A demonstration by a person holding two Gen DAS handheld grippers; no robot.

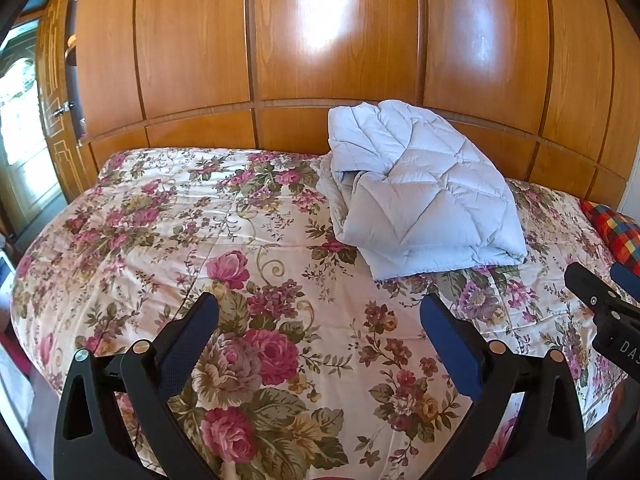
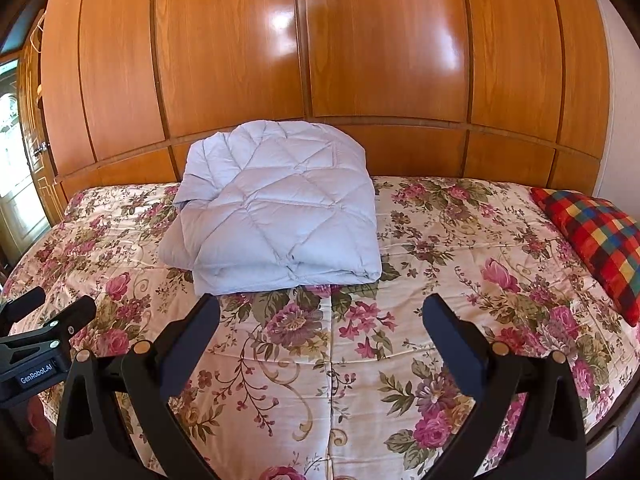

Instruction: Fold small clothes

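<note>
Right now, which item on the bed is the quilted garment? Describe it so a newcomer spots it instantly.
Start at the bed with the floral bedspread in front of the wooden wardrobe. The quilted garment lies folded near the bedspread's far edge, by the wardrobe. It is plain pale blue with diamond stitching, unlike the checked red pillow at the right end.

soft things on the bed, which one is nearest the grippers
The folded pale blue quilted piece, lying mid-bed just ahead of the open right gripper. The checked red pillow sits off at the bed's right end.

Both grippers' fingers spread, empty.
</note>
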